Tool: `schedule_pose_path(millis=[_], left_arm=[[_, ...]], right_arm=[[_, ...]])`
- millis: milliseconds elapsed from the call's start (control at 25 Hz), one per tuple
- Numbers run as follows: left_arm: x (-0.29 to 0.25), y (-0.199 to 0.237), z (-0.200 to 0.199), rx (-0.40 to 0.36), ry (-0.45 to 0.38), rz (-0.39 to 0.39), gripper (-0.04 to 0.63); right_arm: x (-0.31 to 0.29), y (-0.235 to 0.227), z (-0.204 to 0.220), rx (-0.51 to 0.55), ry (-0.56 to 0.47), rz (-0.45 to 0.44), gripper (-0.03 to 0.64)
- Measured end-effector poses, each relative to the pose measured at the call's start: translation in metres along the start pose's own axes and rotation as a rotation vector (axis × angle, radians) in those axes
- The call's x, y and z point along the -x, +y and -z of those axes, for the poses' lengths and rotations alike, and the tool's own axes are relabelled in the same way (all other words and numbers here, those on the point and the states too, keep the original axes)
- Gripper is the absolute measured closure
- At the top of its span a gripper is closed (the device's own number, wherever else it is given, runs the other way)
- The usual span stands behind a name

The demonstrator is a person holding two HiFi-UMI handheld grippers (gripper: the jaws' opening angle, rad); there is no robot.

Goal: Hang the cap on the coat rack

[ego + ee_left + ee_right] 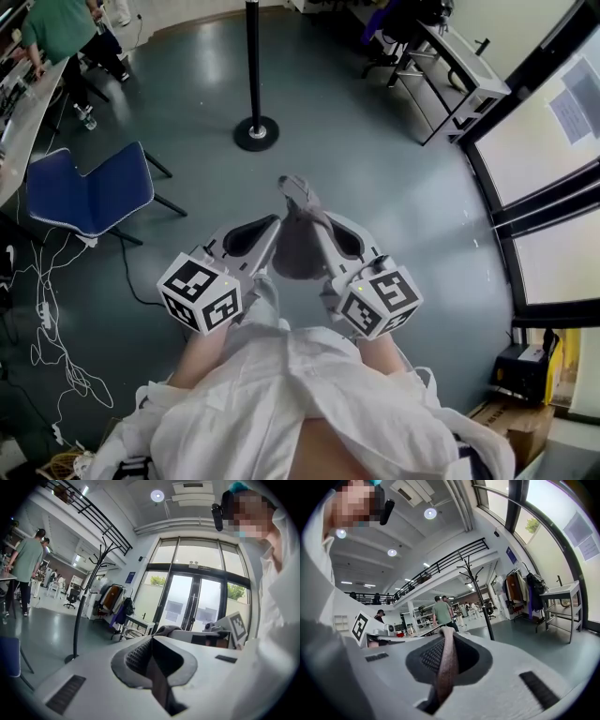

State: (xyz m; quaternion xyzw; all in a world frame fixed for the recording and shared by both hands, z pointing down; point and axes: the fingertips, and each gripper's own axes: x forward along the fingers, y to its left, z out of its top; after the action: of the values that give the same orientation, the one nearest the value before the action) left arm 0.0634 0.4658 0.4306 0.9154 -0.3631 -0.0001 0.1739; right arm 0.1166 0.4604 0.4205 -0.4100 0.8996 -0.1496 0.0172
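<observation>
Beyond the cap (298,246), coat rack (253,66), chair (89,192)

Coat rack (255,131) as marker: chair (89,192) to its left, table (452,67) off right. Cap (298,248) nearer the person, pinched between left gripper (271,234) and right gripper (318,228).

Blue chair (89,192), white cables (47,347) on grey floor (394,187), metal trolley (450,70), cardboard box (511,427)
</observation>
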Motion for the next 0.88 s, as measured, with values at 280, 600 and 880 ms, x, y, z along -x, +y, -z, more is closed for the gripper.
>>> schedule_pose_path(millis=[280, 600, 880], left_arm=[[-0.035, 0.062, -0.042, 0.008, -0.026, 0.040, 0.580], [-0.068, 0.135, -0.080, -0.024, -0.021, 0.069, 0.580], [-0.089, 0.194, -0.093, -0.069, 0.006, 0.063, 0.580]], right_arm=[[-0.067, -0.032, -0.019, -0.035, -0.028, 0.019, 0.606], [-0.147, -0.058, -0.044, -0.010, -0.044, 0.048, 0.606], [-0.207, -0.076, -0.049, -0.001, -0.053, 0.059, 0.606]])
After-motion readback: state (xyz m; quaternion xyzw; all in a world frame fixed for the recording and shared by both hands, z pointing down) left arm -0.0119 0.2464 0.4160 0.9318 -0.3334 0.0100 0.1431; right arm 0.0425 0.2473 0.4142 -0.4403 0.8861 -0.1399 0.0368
